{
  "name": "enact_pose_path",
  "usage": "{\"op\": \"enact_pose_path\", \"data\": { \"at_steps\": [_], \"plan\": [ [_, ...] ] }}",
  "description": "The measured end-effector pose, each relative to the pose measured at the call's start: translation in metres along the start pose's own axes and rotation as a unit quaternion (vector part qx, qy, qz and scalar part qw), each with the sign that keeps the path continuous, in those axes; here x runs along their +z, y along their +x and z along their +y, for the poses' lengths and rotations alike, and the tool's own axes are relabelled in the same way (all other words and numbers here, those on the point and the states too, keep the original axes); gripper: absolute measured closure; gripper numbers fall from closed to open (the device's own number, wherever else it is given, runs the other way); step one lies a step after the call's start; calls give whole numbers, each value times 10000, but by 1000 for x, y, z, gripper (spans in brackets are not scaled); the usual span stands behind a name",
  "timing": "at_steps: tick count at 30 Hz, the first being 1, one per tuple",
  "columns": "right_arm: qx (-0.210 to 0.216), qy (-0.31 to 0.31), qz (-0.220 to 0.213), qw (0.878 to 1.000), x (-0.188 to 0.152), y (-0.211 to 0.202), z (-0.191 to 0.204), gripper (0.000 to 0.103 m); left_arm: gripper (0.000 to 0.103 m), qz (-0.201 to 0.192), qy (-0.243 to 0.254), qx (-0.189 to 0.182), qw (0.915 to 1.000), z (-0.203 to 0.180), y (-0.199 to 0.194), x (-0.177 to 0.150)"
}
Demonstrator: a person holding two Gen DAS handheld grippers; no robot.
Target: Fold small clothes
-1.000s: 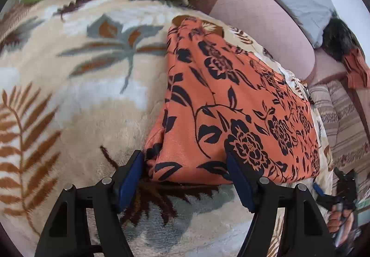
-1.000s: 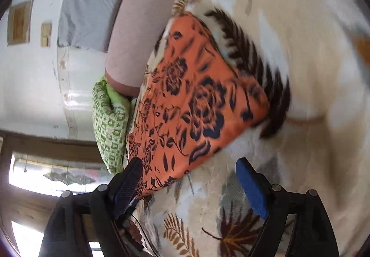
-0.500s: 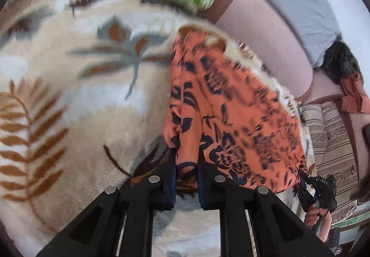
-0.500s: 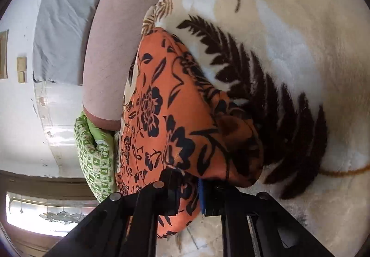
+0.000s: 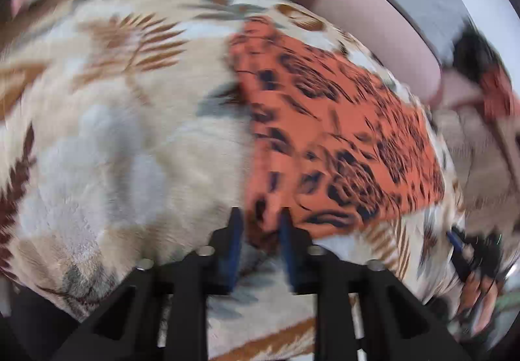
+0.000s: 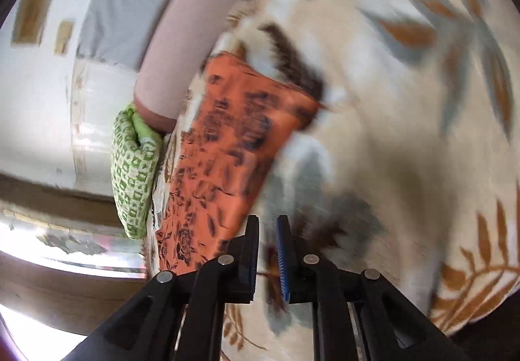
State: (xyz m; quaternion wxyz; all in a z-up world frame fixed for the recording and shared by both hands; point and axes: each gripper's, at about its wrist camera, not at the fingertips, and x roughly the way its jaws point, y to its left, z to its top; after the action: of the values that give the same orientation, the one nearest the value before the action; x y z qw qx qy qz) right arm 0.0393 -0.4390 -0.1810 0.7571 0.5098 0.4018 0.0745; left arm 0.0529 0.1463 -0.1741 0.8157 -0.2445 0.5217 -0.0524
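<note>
Orange black-flowered garment on leaf-print blanket, left tool pinching its corner, right tool narrow.

A leaf-print blanket is spread wide; a green pillow is wedged beside a pink bolster; a white wall is sunlit.
</note>
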Motion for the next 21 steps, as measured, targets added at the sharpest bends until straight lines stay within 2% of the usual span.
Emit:
{"op": "enact_pose_path", "data": {
  "at_steps": [1,2,3,4,6,9,11,13,14,15,16,17,18,21],
  "plan": [
    [207,34,-67,9998,3,-2,0,83,58,-114,-106,-35,9999,3,-4,4],
    [350,-19,-124,9993,10,-2,6,61,57,-289,-139,-20,9995,3,-10,10],
    [411,-39,-177,9990,17,1,12,16,54,-493,-90,39,9987,0,-18,17],
    [412,-10,-324,9986,24,5,14,2,52,-562,-67,37,9984,-2,-22,19],
    [334,-26,-507,9982,37,16,19,0,40,-606,-56,-65,9981,-7,-31,21],
    [75,190,-421,9989,62,45,12,1,31,-508,-128,-229,9984,-13,-29,12],
    [-236,409,-291,9985,78,67,6,2,30,-355,-74,-127,9993,-20,-11,5],
    [-310,469,-531,9970,84,70,13,2,30,-54,-99,-97,9999,-20,10,3],
    [-335,301,-613,9971,88,71,22,16,31,36,-118,-140,9998,-22,18,3],
    [-387,176,-653,9970,94,75,27,69,33,-98,-40,-93,9999,-25,20,5],
    [-549,348,-592,9961,99,78,25,85,62,-133,90,-17,9999,-28,22,9],
    [-591,375,-537,9961,101,79,25,86,83,-28,155,56,9999,-29,25,11],
    [-744,252,-497,9957,104,80,26,88,89,167,118,-7,9998,-28,31,16],
    [-687,25,-499,9964,103,76,35,93,92,147,162,-49,9997,-28,24,29]
  ]
}}
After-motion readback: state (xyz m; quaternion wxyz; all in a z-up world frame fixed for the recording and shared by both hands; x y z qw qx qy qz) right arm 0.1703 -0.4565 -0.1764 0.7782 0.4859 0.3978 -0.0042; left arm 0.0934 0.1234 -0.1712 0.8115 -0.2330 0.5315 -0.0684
